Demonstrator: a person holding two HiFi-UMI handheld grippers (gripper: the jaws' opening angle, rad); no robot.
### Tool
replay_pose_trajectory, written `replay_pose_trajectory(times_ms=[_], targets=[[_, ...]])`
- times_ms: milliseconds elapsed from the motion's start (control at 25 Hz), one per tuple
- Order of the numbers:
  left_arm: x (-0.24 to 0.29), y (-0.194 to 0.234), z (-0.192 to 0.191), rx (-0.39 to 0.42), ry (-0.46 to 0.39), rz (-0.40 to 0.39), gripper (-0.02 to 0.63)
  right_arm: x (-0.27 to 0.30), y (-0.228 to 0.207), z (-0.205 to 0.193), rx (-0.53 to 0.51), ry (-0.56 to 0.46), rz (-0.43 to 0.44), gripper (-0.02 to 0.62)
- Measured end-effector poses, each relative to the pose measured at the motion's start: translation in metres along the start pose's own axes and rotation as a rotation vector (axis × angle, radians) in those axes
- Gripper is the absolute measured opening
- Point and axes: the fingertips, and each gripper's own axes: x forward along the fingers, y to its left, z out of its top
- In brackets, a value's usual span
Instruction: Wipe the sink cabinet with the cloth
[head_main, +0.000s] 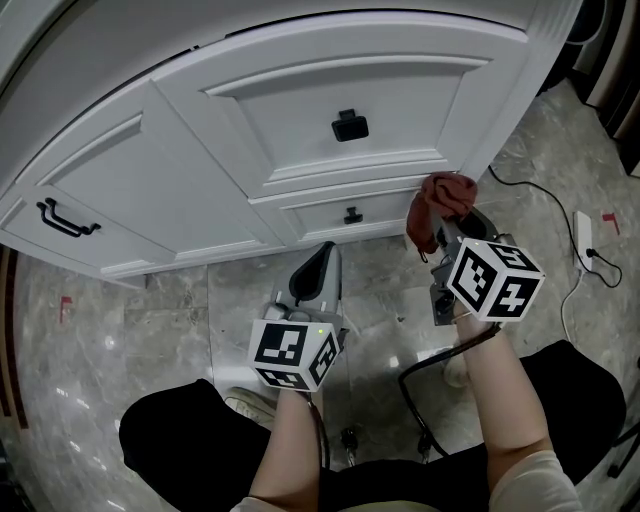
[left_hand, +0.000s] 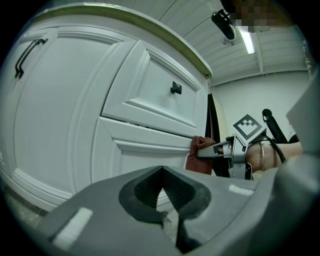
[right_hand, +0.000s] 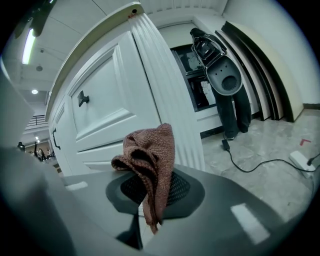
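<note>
While the right gripper (head_main: 432, 243) has its jaws clamped on a rust-brown knitted cloth (head_main: 440, 203), only a small fold of the fabric is caught, and the rest stands up in a loose bunch above the pads. The bunch sits at the right end of the white panelled sink cabinet (head_main: 300, 120), level with the lower drawer and just beside the fluted corner post (head_main: 500, 110). The left gripper view suggests that it touches the drawer's edge, but actual contact cannot be confirmed. The main risk is probably the hold: dragging across the painted panel could pull the fold free and drop the cloth onto the grey marbled floor tiles (head_main: 180, 310). A wad this crumpled would also wipe only a narrow strip, and if it folds back, the hard jaw tips could scrape the paint. The raised mouldings and the small black square knob (head_main: 353, 214) on the lower drawer could snag the knit. A black cable (head_main: 540, 190) trails across the floor to the right, where a wide sweep or a shifted foot might catch it. The left gripper (head_main: 320, 268) hangs low in front of the cabinet, jaws pressed together on nothing.
</note>
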Motion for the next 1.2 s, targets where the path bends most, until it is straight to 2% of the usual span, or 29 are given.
replay_pose_trajectory(times_ms=[160, 280, 480, 800, 1040, 1200], targets=[[-0.004, 0.0, -0.003, -0.001, -0.008, 0.004, 0.0, -0.007, -0.005, -0.001, -0.004, -0.015, -0.021, 0.078], [-0.013, 0.011, 0.002, 0.008, -0.049, 0.048, 0.0, -0.005, 0.009, -0.014, -0.024, -0.005, 0.01, 0.078], [-0.029, 0.033, 0.007, 0.003, -0.073, 0.098, 0.0, 0.008, 0.061, -0.041, -0.129, 0.019, 0.091, 0.078], [-0.062, 0.073, 0.007, 0.01, -0.066, 0.18, 0.0, 0.041, 0.162, -0.088, -0.184, 0.075, 0.26, 0.078], [-0.077, 0.096, 0.009, 0.019, -0.067, 0.217, 0.0, 0.071, 0.208, -0.113, -0.227, 0.107, 0.306, 0.078], [-0.081, 0.106, 0.008, 0.018, -0.068, 0.232, 0.0, 0.084, 0.216, -0.123, -0.229, 0.128, 0.299, 0.078]])
